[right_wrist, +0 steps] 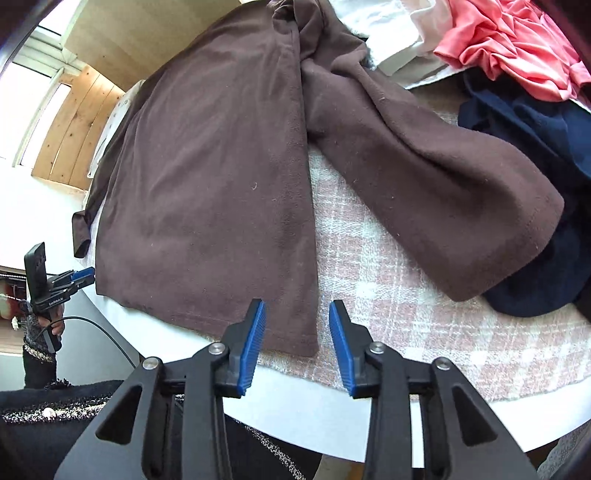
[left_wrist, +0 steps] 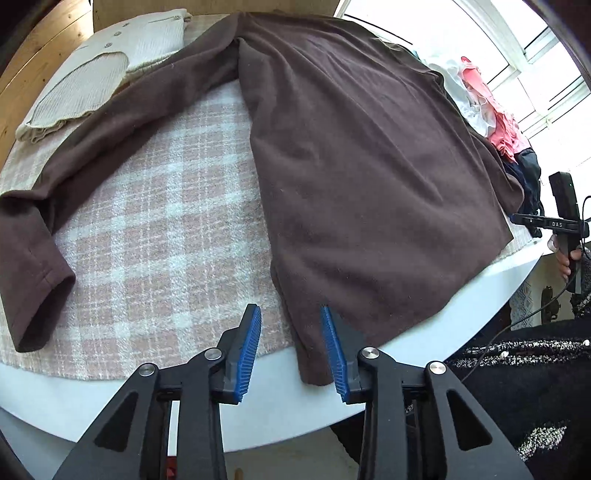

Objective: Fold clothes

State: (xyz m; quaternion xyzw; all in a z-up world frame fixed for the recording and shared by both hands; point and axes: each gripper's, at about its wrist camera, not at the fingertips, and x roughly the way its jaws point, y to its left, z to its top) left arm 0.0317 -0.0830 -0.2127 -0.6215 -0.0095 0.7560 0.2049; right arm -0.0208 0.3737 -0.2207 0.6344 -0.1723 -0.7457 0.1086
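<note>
Both claws hang over the near edge of the table, jaws parted a moderate way and gripping nothing. The left claw sits over the left bottom corner of the brown top; the hem corner lies in the gap between its blue pads, but neither pad presses on it. The right claw is over the other bottom corner of the brown top, the hem edge again lying loose between the pads.

The top is spread flat on a pink-and-white checked cloth that covers most of the round white table. It has two sleeves, one splayed out to each side: the left one runs out towards the table's left edge, and the right one angles down across the cloth until its cuff rests on a navy garment.

That right side is crowded. I count three loose pieces piled there: the navy one, a pink one and something white behind the collar. On the far left a single folded cream garment lies with the left sleeve touching its near edge.

Each claw is held in one hand of a person wearing a dark, speckled knit.
</note>
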